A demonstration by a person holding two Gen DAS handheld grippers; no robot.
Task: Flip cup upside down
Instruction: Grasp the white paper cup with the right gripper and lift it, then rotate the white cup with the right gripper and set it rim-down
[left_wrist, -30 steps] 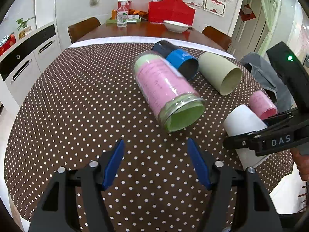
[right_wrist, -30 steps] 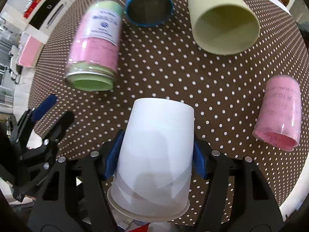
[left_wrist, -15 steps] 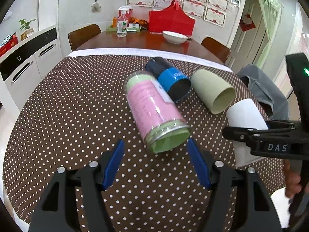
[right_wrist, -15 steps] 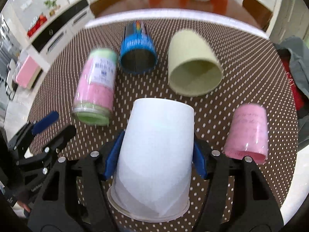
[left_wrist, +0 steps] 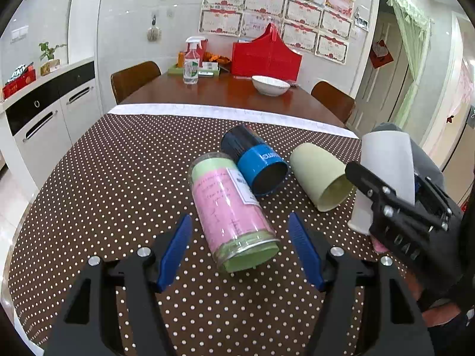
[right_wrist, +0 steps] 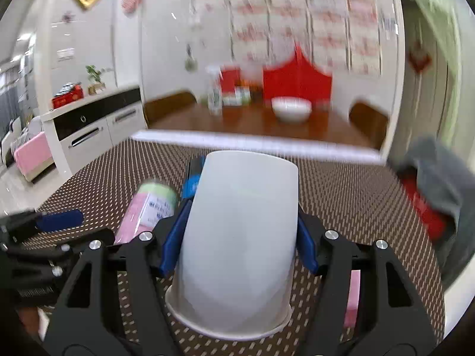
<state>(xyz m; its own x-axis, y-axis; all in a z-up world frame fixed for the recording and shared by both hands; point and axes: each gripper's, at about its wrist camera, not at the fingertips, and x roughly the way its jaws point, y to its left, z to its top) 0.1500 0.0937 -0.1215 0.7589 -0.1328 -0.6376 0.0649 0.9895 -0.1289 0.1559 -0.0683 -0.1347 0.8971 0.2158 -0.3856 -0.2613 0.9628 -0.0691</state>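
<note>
The right gripper (right_wrist: pixel 242 237) is clamped on the white cup (right_wrist: pixel 240 237), its blue pads (right_wrist: pixel 173 237) pressed to both sides of the cup wall; the cup stands mouth-down, closed base uppermost, rim at or just above the brown polka-dot tablecloth (left_wrist: pixel 112 172). Contact between rim and cloth cannot be confirmed, since the right wrist view is motion-blurred. In the left wrist view the same white cup (left_wrist: pixel 383 163) appears at the right edge of the table, upright on its rim and slightly tilted, partly hidden by the black body of the right gripper (left_wrist: pixel 394 204). The left gripper (left_wrist: pixel 239 246) hangs over the near part of the table with its jaws spread wide and nothing between them; its blue pads (left_wrist: pixel 175 249) flank the open end of the pink-and-green jar (left_wrist: pixel 231 210), which lies on its side without touching them. Just beyond the jar lies the blue-and-black can (left_wrist: pixel 255 160), also on its side, touching the jar's far end. To the right of the can lies a pale green cup (left_wrist: pixel 320 175) on its side, mouth toward the viewer, just beside the white cup. A pink object (right_wrist: pixel 353 299) shows partly behind the right gripper's finger. Background: a wooden table with a white bowl (left_wrist: pixel 270 84), a spray bottle (left_wrist: pixel 191 62) and a red bag (left_wrist: pixel 265 56).
</note>
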